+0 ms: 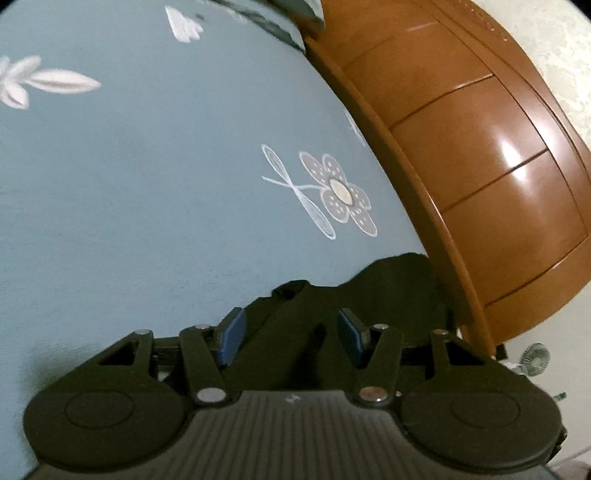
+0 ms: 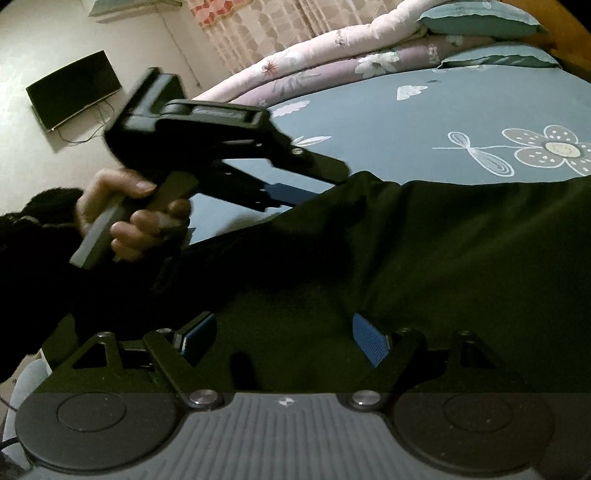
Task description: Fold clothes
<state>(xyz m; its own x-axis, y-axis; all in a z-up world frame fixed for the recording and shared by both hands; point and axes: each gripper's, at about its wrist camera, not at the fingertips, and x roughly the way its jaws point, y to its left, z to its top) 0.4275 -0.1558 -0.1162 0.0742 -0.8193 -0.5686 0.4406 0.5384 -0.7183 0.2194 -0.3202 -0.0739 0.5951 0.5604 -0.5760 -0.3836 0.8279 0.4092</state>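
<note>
A dark garment (image 2: 406, 258) lies spread on the blue flowered bedsheet (image 2: 406, 122); in the left wrist view its edge (image 1: 399, 288) shows beside the wooden bed board. My left gripper (image 1: 291, 332) is open, its blue pads (image 1: 231, 339) apart just above the cloth and not pressing on it. In the right wrist view a hand (image 2: 125, 218) holds that left gripper (image 2: 310, 182) at the garment's far left edge. My right gripper (image 2: 284, 338) is open wide over the garment's near part, with the cloth lying below its blue pads (image 2: 369, 343).
A glossy wooden bed board (image 1: 480, 166) runs along the sheet's right side. Rolled quilts (image 2: 332, 55) and pillows (image 2: 480, 18) lie at the far end of the bed. A dark screen (image 2: 74, 90) hangs on the wall. A small fan (image 1: 533, 360) stands beyond the board.
</note>
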